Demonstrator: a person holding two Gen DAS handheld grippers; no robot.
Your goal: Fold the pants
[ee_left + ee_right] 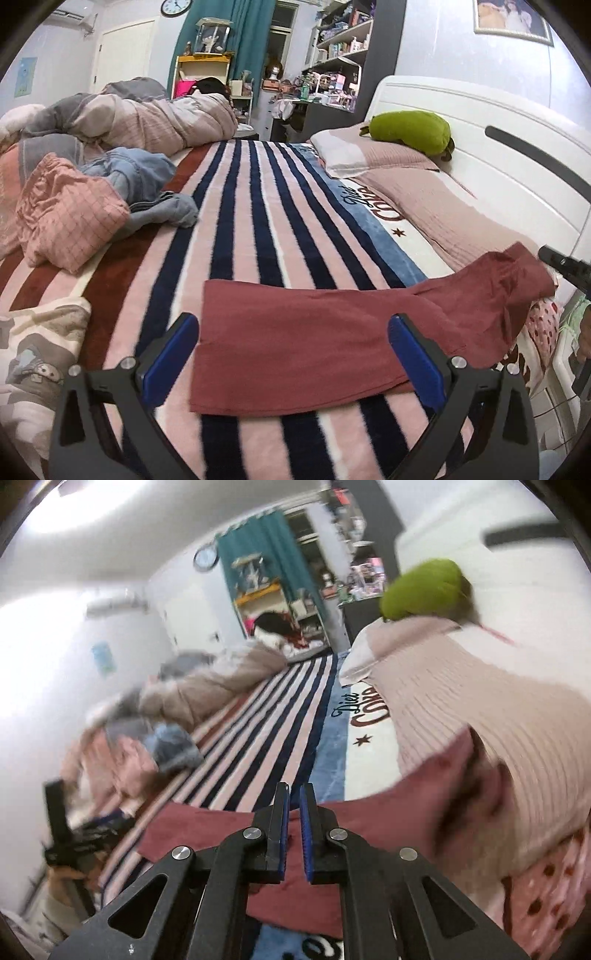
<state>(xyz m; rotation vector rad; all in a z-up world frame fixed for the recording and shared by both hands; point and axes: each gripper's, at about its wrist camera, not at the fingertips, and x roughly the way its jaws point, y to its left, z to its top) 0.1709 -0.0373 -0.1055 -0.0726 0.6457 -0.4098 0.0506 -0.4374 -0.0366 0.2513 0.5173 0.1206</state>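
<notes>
Dark red pants (pixel 314 332) lie flat across the striped blanket (pixel 258 206), one end reaching up against the pink pillow at the right. My left gripper (pixel 293 325) is open, its blue pads on either side of the pants' near end, just above the cloth. In the right wrist view the pants (pixel 207 830) lie under my right gripper (pixel 293 794), whose jaws stand nearly shut with a narrow gap and nothing between them. The view is motion-blurred. The right gripper's tip (pixel 554 256) shows at the far right of the left view.
A crumpled heap of pink and blue clothes (pixel 110 195) lies at the left. A rolled quilt (pixel 147 118) lies behind it. Pink pillows (pixel 424 192) and a green plush (pixel 410 129) sit by the white headboard (pixel 498 140) at the right.
</notes>
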